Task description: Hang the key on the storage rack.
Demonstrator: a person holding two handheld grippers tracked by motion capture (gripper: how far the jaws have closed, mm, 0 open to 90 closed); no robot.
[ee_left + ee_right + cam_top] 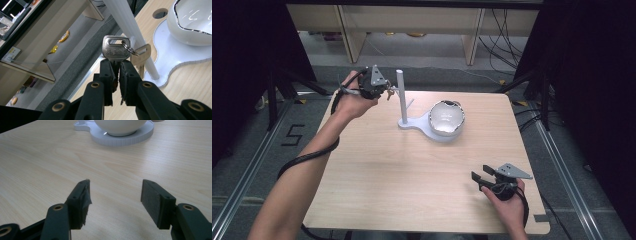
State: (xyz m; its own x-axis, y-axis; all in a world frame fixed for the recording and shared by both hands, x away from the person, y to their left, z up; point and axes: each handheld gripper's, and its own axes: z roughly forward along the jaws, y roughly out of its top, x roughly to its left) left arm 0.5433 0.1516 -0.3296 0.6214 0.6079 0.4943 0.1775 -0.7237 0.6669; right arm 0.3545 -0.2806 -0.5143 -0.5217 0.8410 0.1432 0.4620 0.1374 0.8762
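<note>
Black jaws of the left gripper [115, 75] pinch a silver key [115, 48], head up, brass key dangling, just beside the white upright post [132, 32] near the table's far-left edge; right gripper [115, 195] gapes wide, idle.

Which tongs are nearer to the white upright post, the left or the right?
Left. The left tongs hold keys right beside the white post; the right tongs rest open at the table's near right corner.

Left tool [115, 75] raised, jaws clamped; right tool [115, 195] low, jaws apart.
</note>
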